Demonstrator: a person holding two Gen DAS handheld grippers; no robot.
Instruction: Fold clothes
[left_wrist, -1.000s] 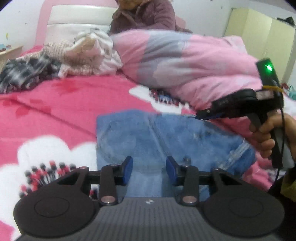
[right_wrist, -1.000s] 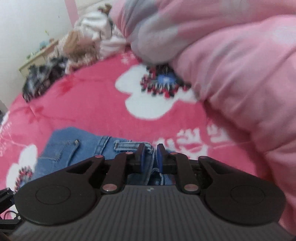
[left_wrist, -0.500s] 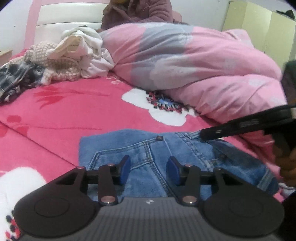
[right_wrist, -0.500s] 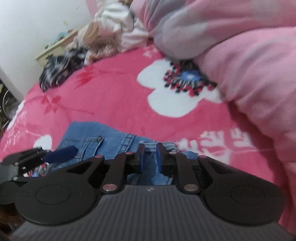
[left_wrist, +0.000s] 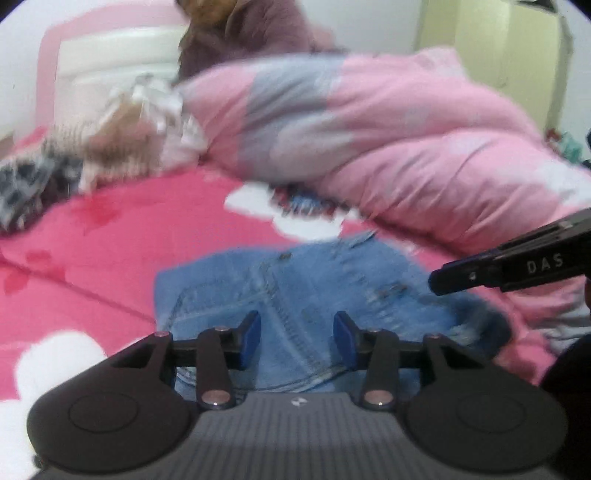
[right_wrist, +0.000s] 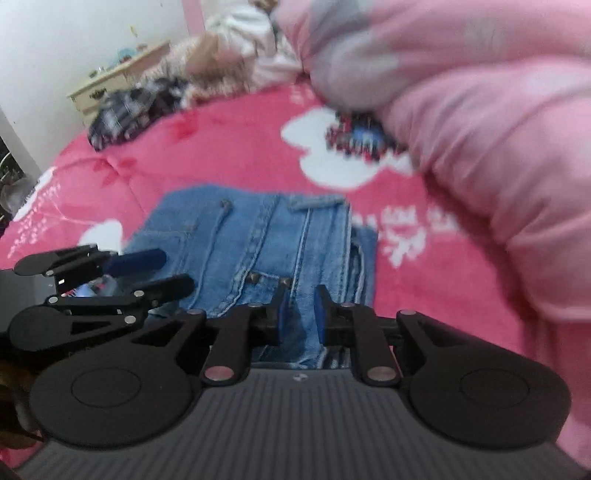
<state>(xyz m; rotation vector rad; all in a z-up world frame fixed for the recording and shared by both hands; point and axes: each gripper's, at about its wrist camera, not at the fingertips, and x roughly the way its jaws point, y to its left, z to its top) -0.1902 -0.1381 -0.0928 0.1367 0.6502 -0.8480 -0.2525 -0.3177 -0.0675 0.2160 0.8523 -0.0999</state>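
Folded blue jeans (left_wrist: 306, 288) lie flat on the pink bedspread (left_wrist: 147, 236); they also show in the right wrist view (right_wrist: 258, 240). My left gripper (left_wrist: 297, 338) is open and empty over the jeans' near edge. My right gripper (right_wrist: 301, 314) is open with a narrow gap, holding nothing, above the jeans' near right part. The right gripper's fingers (left_wrist: 480, 273) show at the right of the left wrist view. The left gripper (right_wrist: 147, 269) shows at the left of the right wrist view.
A bulky pink and grey duvet (left_wrist: 388, 140) fills the right side of the bed. A pile of clothes (left_wrist: 122, 136) lies by the headboard, with a dark plaid garment (right_wrist: 125, 114) to its left. A person in purple (left_wrist: 243, 33) sits behind.
My right gripper has opened slightly, let go of the jeans and pulled back. The jeans now lie flat and folded. Both views have shifted and are blurred.
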